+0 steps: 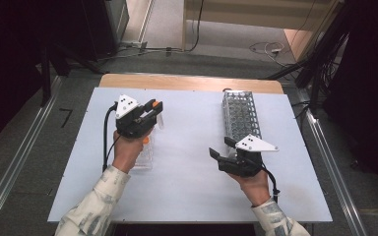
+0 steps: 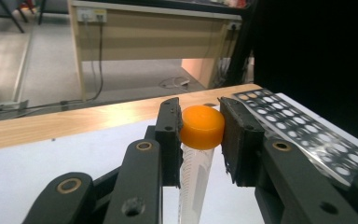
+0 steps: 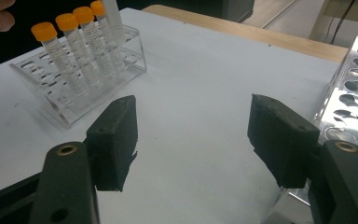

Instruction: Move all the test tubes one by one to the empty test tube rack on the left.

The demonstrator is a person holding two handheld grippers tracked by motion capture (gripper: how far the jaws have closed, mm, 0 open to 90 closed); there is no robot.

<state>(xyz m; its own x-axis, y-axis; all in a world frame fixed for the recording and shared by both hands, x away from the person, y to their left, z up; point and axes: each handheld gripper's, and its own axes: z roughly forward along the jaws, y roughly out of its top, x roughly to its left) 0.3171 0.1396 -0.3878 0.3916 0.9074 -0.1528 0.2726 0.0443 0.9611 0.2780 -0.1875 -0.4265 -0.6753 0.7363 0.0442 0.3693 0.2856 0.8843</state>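
Note:
My left gripper (image 1: pixel 154 109) hangs above the table's left half, shut on a clear tube (image 2: pixel 194 172) by its orange cap (image 2: pixel 201 126); the tube hangs down between the jaws. Under that hand stands a clear plastic rack (image 1: pixel 145 158). The right gripper view shows this rack (image 3: pixel 51 100) with several orange-capped tubes (image 3: pixel 68 56) upright in it. My right gripper (image 1: pixel 221 148) rests low over the table's right half. Its jaws stand wide open, and bare table shows between the pads (image 3: pixel 115 140).
A long perforated metal rack (image 1: pixel 241 114) lies on the white table (image 1: pixel 192 123) just beyond my right gripper, and its holes look empty. A wooden strip (image 1: pixel 187 82) runs along the table's far edge. Cables lie on the floor behind.

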